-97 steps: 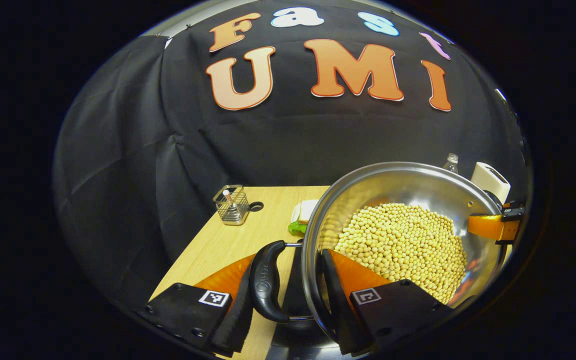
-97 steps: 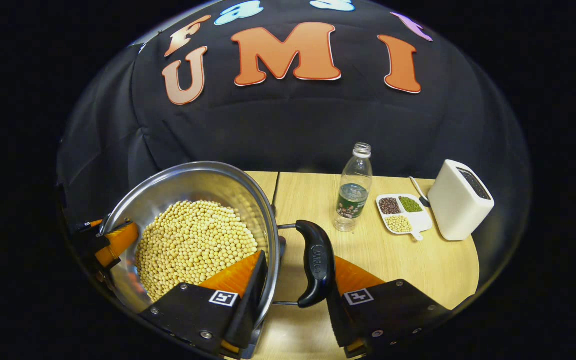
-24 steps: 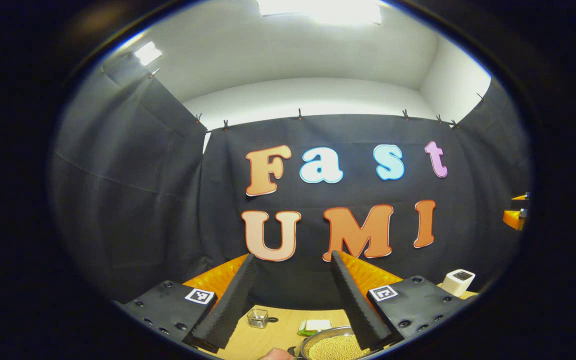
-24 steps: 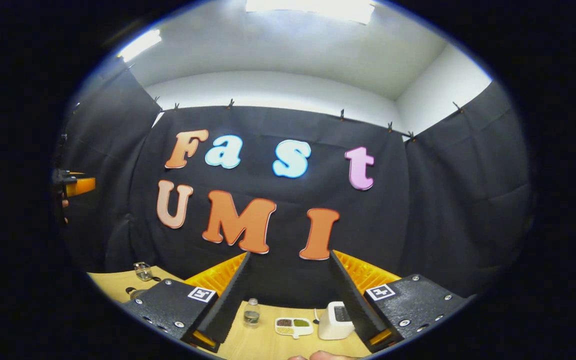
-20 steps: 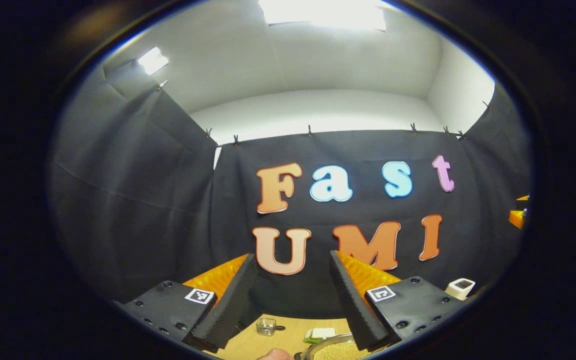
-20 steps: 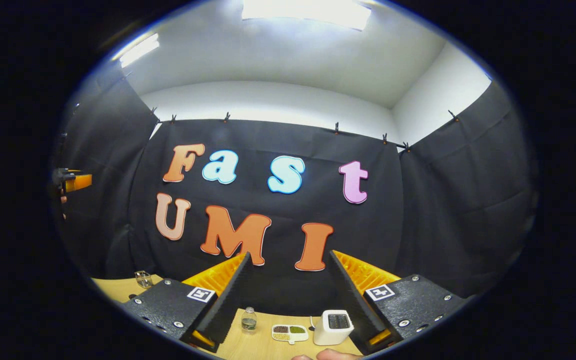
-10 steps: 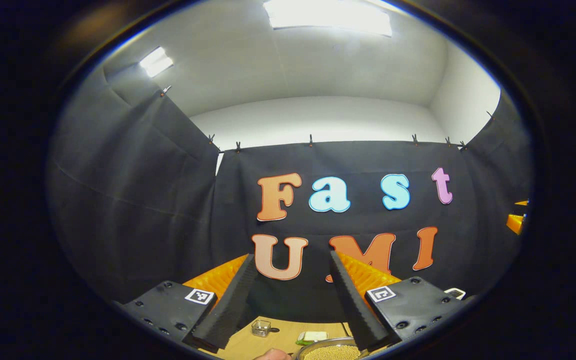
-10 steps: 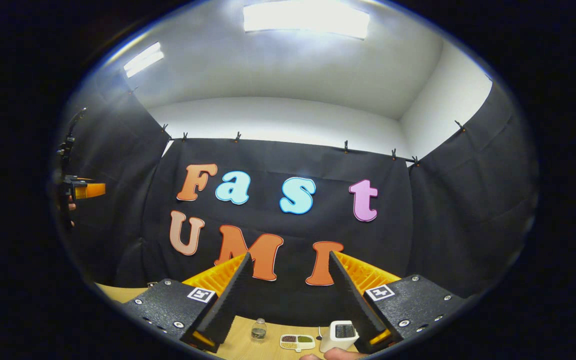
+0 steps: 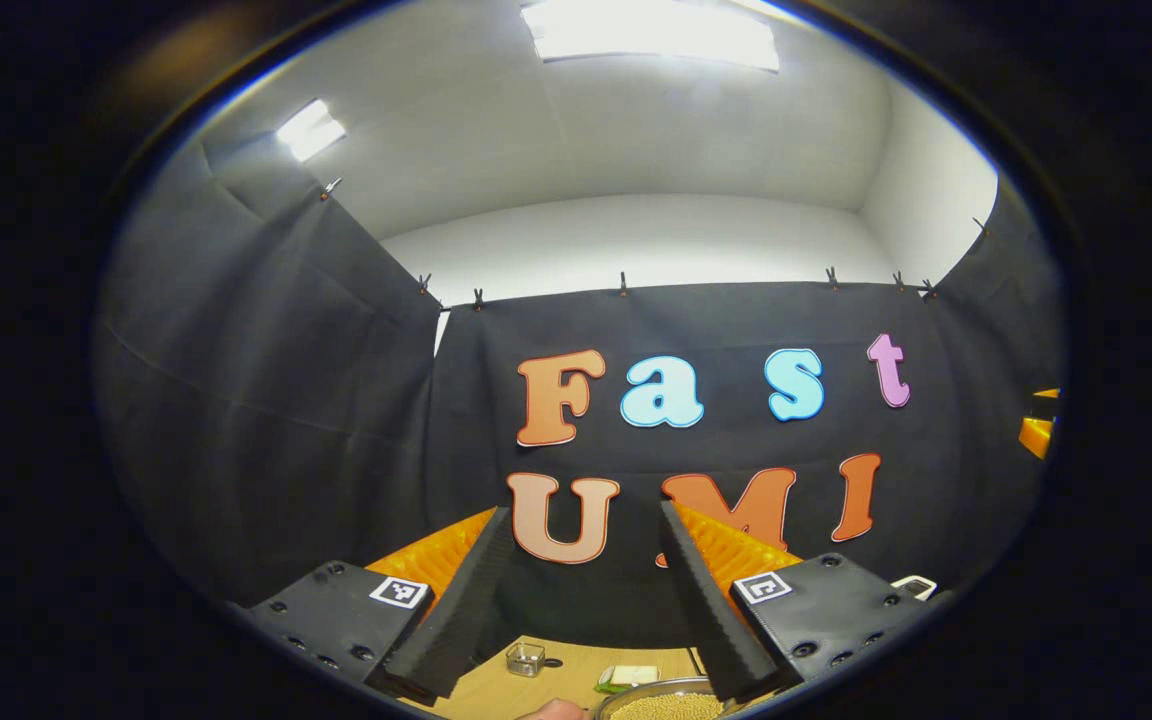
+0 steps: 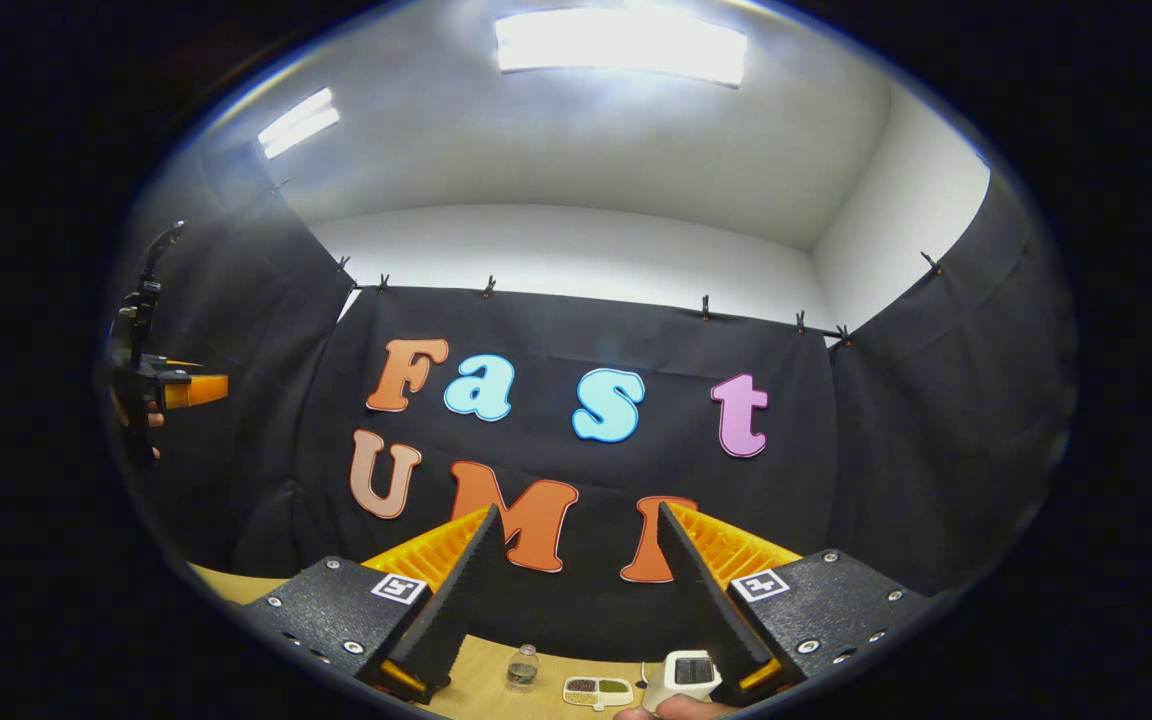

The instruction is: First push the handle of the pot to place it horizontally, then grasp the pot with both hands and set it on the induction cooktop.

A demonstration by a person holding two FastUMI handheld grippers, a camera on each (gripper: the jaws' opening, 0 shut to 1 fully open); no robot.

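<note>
— Looking along the left gripper [image 9: 576,590], I see its jaws standing apart with nothing between them, aimed up at the booth wall. The pot [image 9: 661,703], full of pale beans, sits far below at the bottom edge, on the counter [image 9: 496,690].

— And the right gripper [image 10: 569,585]?

— Same: jaws apart, empty, raised well above the counter. Under it stand a bottle [image 10: 522,668], a small divided dish [image 10: 597,690] and a white appliance [image 10: 686,672].

— Is the pot on the cooktop?

— I cannot tell; what lies under the pot is cut off. I judge both grippers are clear of it.

— So what could go wrong?

— If it sits off-centre, a heavy load of beans could make it tip or slide when nudged. A careless swing downward could also knock the bottle over, being light and upright. A hand [image 10: 671,709] at the lower edge is close to the appliance, too.
</note>
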